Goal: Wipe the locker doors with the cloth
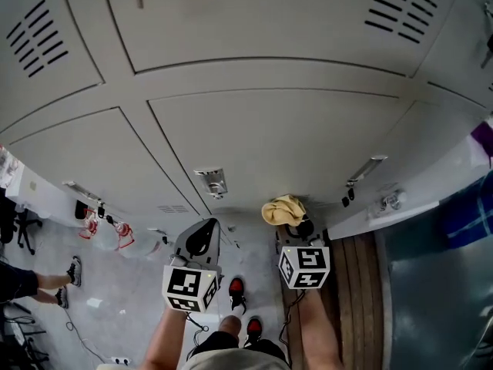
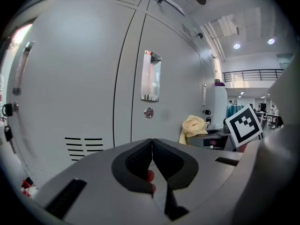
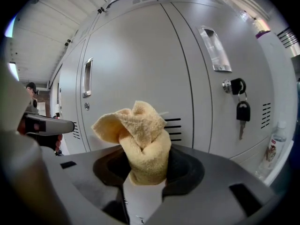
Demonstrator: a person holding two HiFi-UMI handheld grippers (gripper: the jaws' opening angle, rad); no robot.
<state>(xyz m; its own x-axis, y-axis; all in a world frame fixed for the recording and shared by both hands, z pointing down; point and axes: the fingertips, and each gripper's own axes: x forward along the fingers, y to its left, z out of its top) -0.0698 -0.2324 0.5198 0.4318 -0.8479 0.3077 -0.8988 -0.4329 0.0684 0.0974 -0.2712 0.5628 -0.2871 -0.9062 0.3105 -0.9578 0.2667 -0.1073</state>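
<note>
Grey locker doors [image 1: 262,129] fill the head view above both grippers. My right gripper [image 1: 296,226] is shut on a bunched yellow cloth [image 1: 283,210], which sticks out of its jaws [image 3: 140,139] a short way off the door with the recessed handle [image 3: 214,49]. My left gripper [image 1: 202,237] is shut with nothing between its jaws [image 2: 152,161]; it points at a locker door with a handle [image 2: 151,76] and a round lock [image 2: 148,112]. The yellow cloth [image 2: 193,125] shows to its right.
A key [image 3: 241,112] hangs from the lock of the door at the right of the right gripper view. Vent slots [image 2: 84,144] sit low on the left door. Wooden boards [image 1: 356,284] lie on the floor at right. A person's legs [image 1: 46,280] show at far left.
</note>
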